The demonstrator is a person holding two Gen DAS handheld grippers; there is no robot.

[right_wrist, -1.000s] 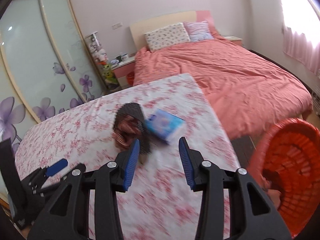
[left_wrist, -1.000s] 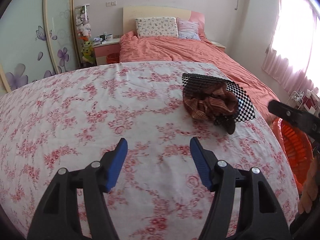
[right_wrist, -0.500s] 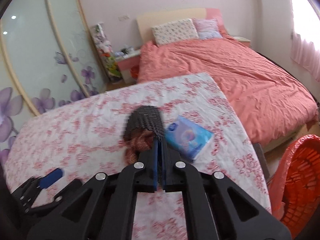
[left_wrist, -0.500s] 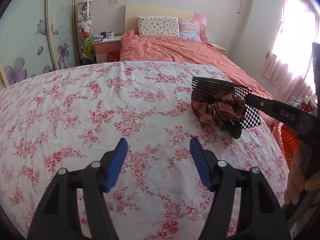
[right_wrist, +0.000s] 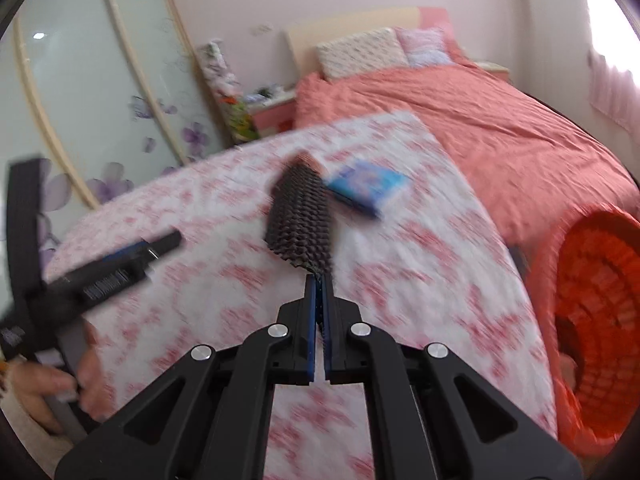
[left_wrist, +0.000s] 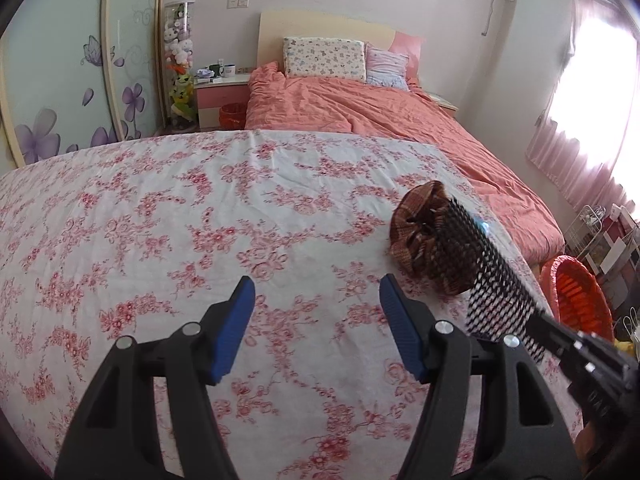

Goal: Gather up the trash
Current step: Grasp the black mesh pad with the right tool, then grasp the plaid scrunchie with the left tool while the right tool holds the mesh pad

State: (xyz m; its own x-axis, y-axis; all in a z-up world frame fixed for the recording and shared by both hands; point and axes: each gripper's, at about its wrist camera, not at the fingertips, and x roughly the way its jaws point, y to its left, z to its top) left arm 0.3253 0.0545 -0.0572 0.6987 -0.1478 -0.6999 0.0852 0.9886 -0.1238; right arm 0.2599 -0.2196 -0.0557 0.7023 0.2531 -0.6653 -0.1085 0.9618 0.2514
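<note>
While the right claw point(right_wrist: 319, 336) stands pressed fully together on the near corner of the black mesh sheet point(right_wrist: 301, 216), that sheet hangs out ahead of it, lifted clear of the floral-covered bench point(right_wrist: 420, 264); the left-wrist view shows the same mesh point(left_wrist: 480, 280) running up from the claw with a brown checked cloth bundle point(left_wrist: 420, 236) against its far face, though whether the bundle is caught in the mesh or merely resting behind it cannot be told. The left claw point(left_wrist: 316, 328) is spread wide and holds nothing, poised above the near middle of the bench. Judgement: the step in hand is carrying the mesh to the orange basket point(right_wrist: 592, 328), which stands on the floor off the bench's right edge. To do it well, the grip should stay firm, since only a thin corner is pinched; the carry should be level and unhurried so the mesh does not swing, and release should wait until the sheet is over the basket mouth. A blue packet point(right_wrist: 366, 186) lies toward the far right corner of the bench and appears uncollected. Beyond the bench's far edge are a bed with a salmon quilt point(left_wrist: 360, 112), a pink nightstand point(left_wrist: 220, 96), a flower-painted sliding wardrobe point(left_wrist: 60, 80) and a curtained window point(left_wrist: 592, 100).
</note>
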